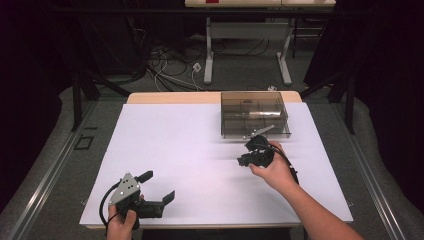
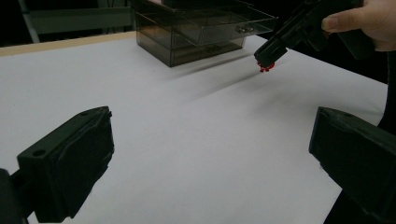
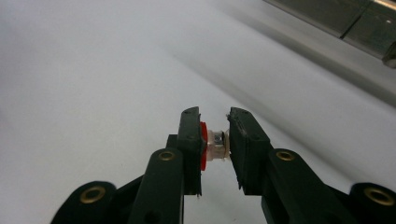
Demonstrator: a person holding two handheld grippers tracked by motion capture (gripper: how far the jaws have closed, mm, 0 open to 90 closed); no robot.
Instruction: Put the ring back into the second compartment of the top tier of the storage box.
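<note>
- Above the table, the right tool gripped a small red-and-white part, its long axis spanning the jaws.
- Left tool stood open.

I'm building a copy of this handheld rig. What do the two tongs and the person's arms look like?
Both tongs are black plastic, each with two blocky, flat-faced jaws. The left tongs carry a grey three-cornered plate dotted with small holes, and a black cable loops from their body. The right tongs trail a black cable over the wrist; brass-coloured rivets mark their jaw links. Both forearms are bare, with no sleeves or gloves.
</note>
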